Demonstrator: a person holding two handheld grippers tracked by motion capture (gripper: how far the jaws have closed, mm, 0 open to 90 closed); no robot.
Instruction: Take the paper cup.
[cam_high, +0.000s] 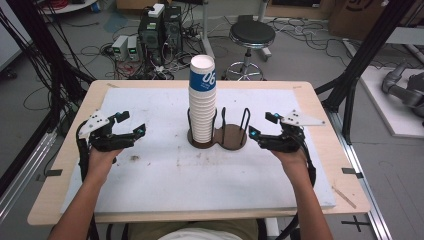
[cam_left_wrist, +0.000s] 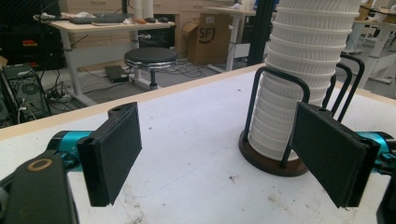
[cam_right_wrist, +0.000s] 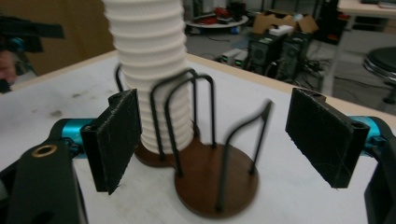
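Both grippers, left gripper (cam_high: 131, 123) and right gripper (cam_high: 260, 125), gape empty, flanking one cup stack (cam_high: 202, 102) in one two-ring holder (cam_high: 231, 137).

cup stack (cam_high: 202, 102): white, ribbed, upright | in cup holder (cam_high: 230, 138) left ring | right ring empty

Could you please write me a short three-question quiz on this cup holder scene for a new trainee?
1. True or false: the stack of paper cups stands in the left ring of the holder.
2. What lies between the jaws of the left gripper?
3. Which is empty: A) the holder's right ring, B) its left ring?

Key: 1 true. 2 Nothing; they stand open. 3 A.
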